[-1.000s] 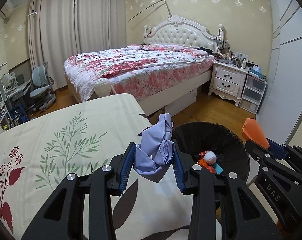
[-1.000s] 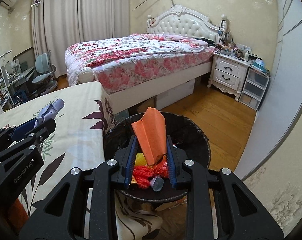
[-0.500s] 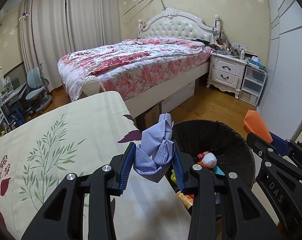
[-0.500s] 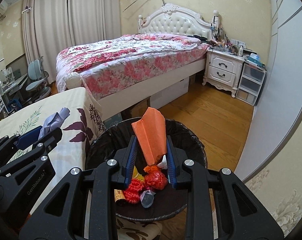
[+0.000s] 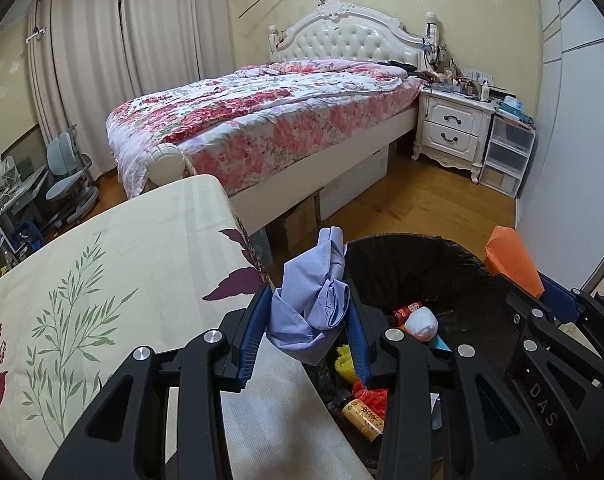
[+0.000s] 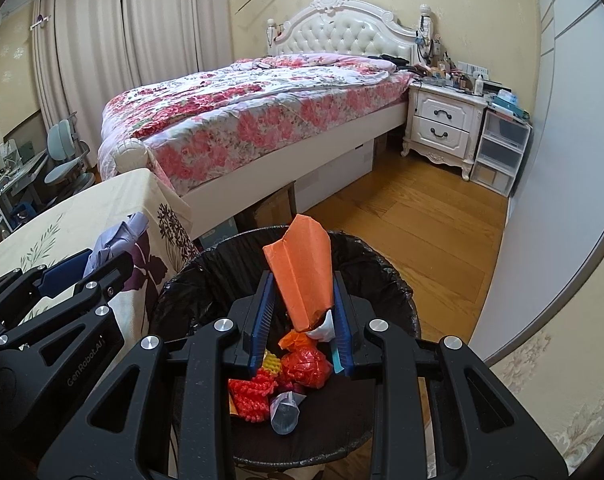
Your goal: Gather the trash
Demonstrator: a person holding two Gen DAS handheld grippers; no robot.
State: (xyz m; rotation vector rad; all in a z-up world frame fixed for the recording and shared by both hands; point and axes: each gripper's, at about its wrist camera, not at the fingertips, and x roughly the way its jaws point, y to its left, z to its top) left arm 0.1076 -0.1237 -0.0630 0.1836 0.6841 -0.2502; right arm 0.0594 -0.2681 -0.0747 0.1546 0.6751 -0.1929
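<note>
My left gripper is shut on a crumpled lilac paper, held over the table's right edge beside the black-lined trash bin. My right gripper is shut on a folded orange paper, held above the open bin. The bin holds red mesh, a yellow piece, a white ball, a small brown bottle and other scraps. The orange paper also shows in the left wrist view, and the lilac paper in the right wrist view.
A table with a cream floral cloth lies left of the bin. A bed with a floral quilt stands behind, with a white nightstand and clear drawers at the right. Wood floor surrounds the bin.
Both grippers moved right and forward with their papers. The left one went from over the table to its edge by the bin. The right one now sits over the bin's middle.
</note>
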